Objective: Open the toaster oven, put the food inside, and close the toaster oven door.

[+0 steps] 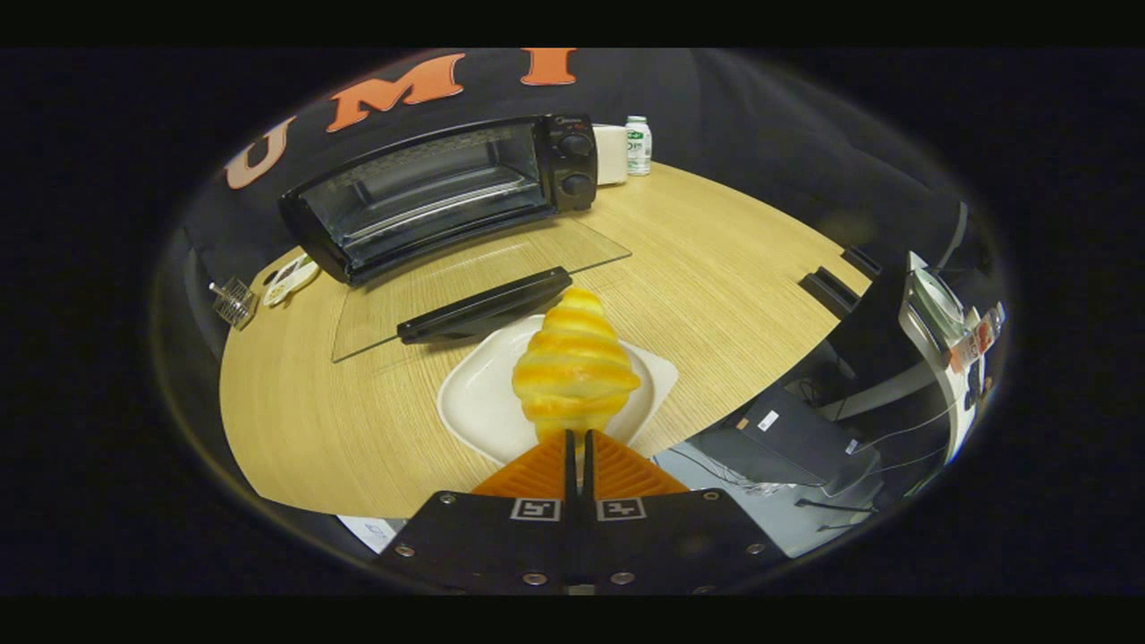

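Croissant (575, 362) is riding pinched in the gripper (578, 440) above the plate (474, 402); aiming level toward the toaster oven (429, 192), clearing its dropped door (465, 273).

Just ahead of your gripper (578, 436) you have a white square plate (474, 402) resting on the pale wooden table (733, 268). Far beyond it, at the table's back edge, a small white bottle (638, 145) with a green label stands just beside a white box (611, 154). Well off to the left of your gripper lie a small wire holder (234, 302) and a flat white object (291, 279), and to the right two black blocks (832, 291) sit at the table's edge, with a dark stand and cables (787, 429) on the grey floor past it.
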